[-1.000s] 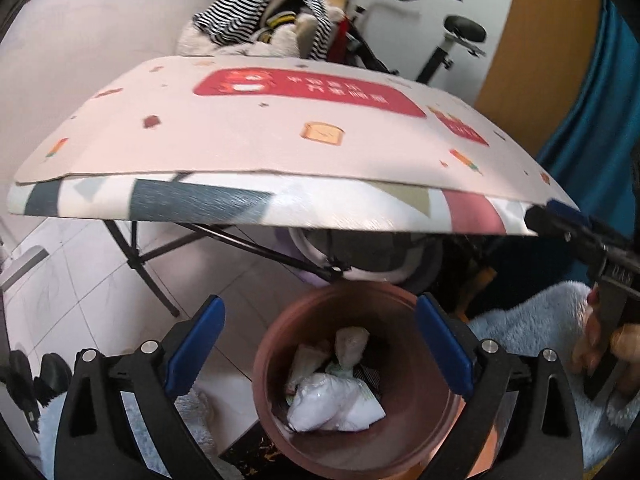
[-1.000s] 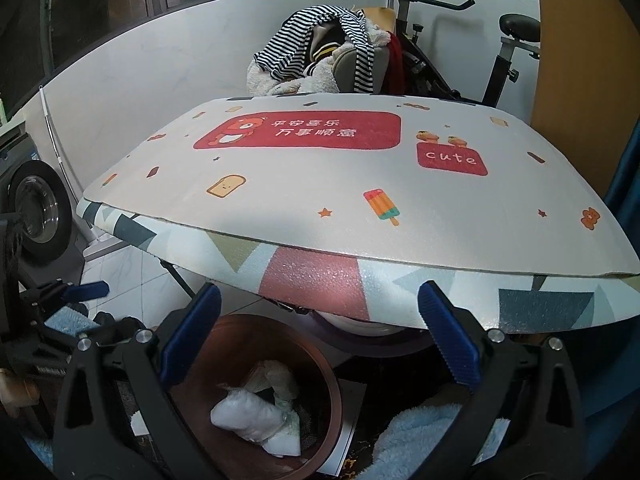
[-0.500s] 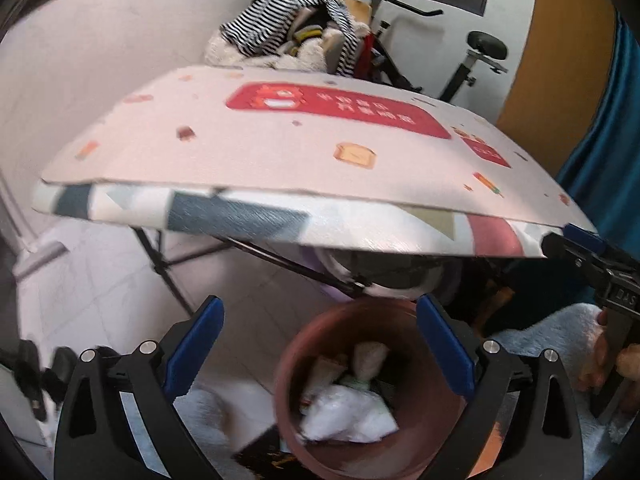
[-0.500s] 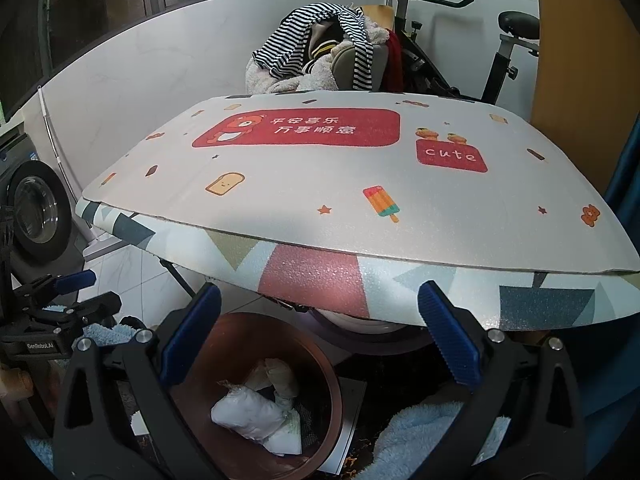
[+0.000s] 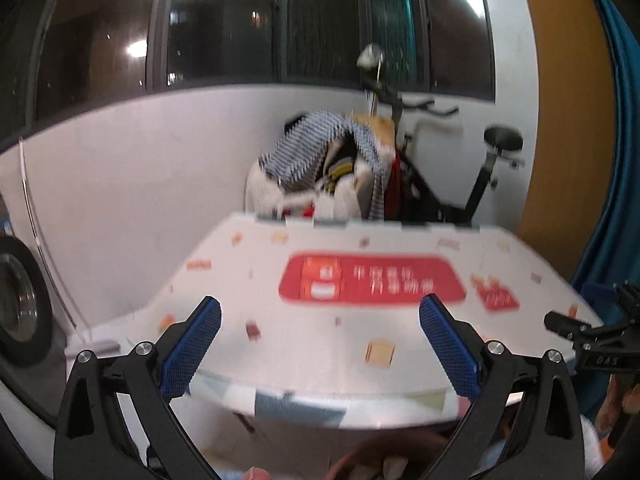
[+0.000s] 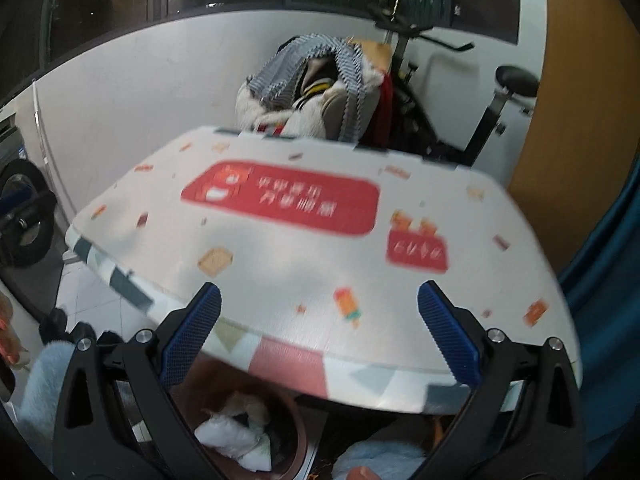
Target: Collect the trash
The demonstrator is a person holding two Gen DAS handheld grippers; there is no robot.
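Left wrist view: tilted up since earlier, left gripper point(image 5: 320, 320) spread wide, empty, above the table point(image 5: 280, 344) near edge. Right wrist view: right gripper point(image 6: 320, 316) likewise released; trash point(image 6: 230, 436) sits binned in the bin point(image 6: 296, 424) under that edge.

Bare tabletop point(image 6: 304, 276) ahead, table edge overhanging bin point(image 6: 292, 412)

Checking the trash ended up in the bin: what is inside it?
In the brown bin, crumpled white trash and something pale behind it. The tabletop and tongs cover the bin's far side.
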